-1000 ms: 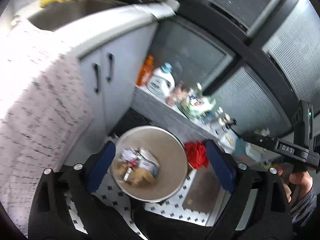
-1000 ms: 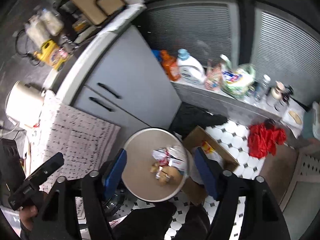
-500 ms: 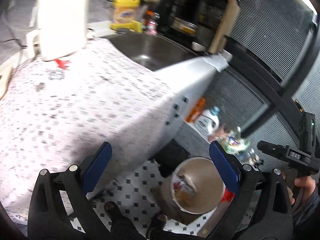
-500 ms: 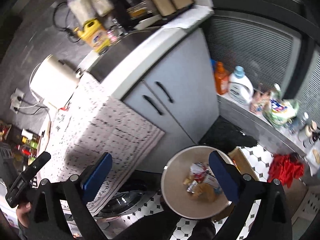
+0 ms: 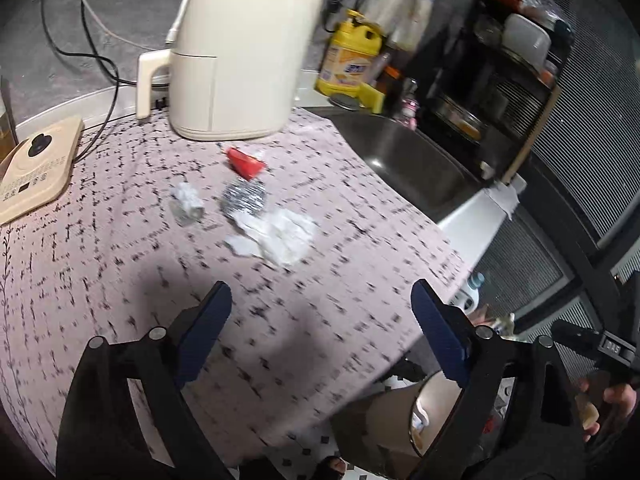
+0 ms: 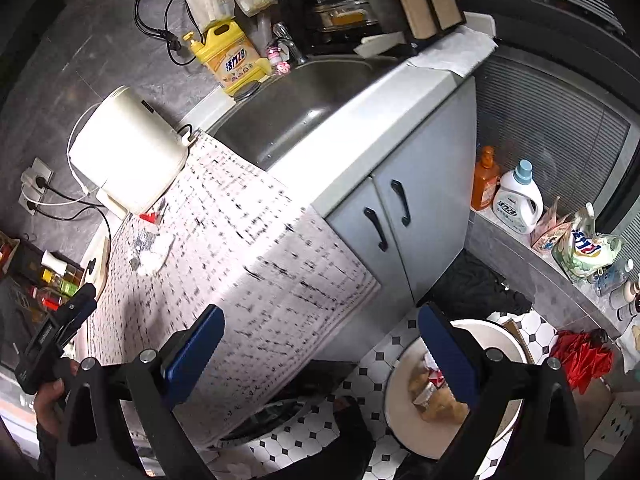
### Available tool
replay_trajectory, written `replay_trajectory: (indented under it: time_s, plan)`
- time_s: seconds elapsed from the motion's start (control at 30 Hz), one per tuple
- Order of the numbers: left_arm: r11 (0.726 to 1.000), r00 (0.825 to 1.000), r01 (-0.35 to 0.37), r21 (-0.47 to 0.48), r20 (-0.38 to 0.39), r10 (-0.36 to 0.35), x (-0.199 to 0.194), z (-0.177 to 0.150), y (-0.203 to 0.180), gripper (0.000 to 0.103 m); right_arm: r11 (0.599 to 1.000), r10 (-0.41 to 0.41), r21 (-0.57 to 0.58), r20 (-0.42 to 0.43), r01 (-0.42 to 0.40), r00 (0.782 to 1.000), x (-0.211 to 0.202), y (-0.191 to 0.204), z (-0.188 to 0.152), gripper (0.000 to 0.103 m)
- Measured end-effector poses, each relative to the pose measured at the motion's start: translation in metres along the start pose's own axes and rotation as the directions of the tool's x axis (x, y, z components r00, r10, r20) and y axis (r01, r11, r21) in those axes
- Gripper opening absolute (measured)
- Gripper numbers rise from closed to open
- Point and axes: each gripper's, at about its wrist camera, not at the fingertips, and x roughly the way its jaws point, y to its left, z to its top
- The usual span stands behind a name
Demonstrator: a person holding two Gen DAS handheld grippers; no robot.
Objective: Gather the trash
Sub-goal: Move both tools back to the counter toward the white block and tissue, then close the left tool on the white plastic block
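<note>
On the pink patterned cloth lie a crumpled white tissue, a foil ball, a red wrapper and a small white scrap. My left gripper hovers above the cloth, short of them; its jaws are closing with nothing between them. My right gripper stands open and empty over the cloth's hanging edge. The round trash bin sits on the floor at the lower right, with wrappers inside. The tissue also shows far left in the right wrist view.
A cream air fryer stands behind the trash, and a beige flat appliance lies at the left. Right of the cloth are a steel sink, a yellow detergent jug and a dish rack. Grey cabinet doors stand below.
Both views have swung up from the bin on the floor to the countertop. The bin has slid to the lower right, and the scraps on the cloth have come into view.
</note>
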Motion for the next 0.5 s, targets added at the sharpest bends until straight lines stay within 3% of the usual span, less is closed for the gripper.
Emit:
replay_trajectory:
  time_s: [0.5]
  plan:
    - [0.997, 0.997, -0.018, -0.075, -0.074, 0.012, 0.069, 0.055, 0.103, 0.053, 0.996, -0.086, 0.026, 0.027, 0.085, 0.996, 0.029, 0.068, 0.013, 0.095]
